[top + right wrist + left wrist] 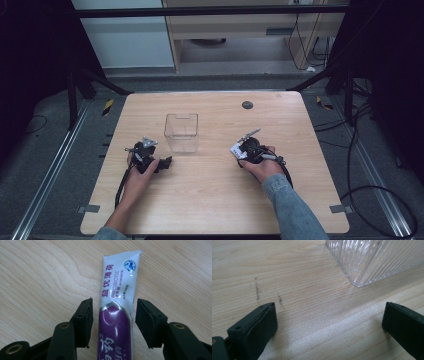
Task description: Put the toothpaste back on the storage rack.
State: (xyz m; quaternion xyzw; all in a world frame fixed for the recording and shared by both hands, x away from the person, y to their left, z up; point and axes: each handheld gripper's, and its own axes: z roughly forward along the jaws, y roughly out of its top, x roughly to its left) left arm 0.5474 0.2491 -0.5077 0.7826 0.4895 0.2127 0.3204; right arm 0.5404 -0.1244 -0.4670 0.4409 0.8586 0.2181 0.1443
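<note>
Toothpaste tube (117, 302) lies flat on the table (37, 277) between your right gripper (113, 322) jaws, which stand open, pads clear of it. Left gripper (329, 325) jaws open, empty, clear container (372, 260) just ahead. Grasp and transfer outstanding

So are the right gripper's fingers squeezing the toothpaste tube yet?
Apart. In the right gripper view the toothpaste tube lies on the table between the right gripper's fingers, with a strip of bare wood showing on each side of it.
</note>
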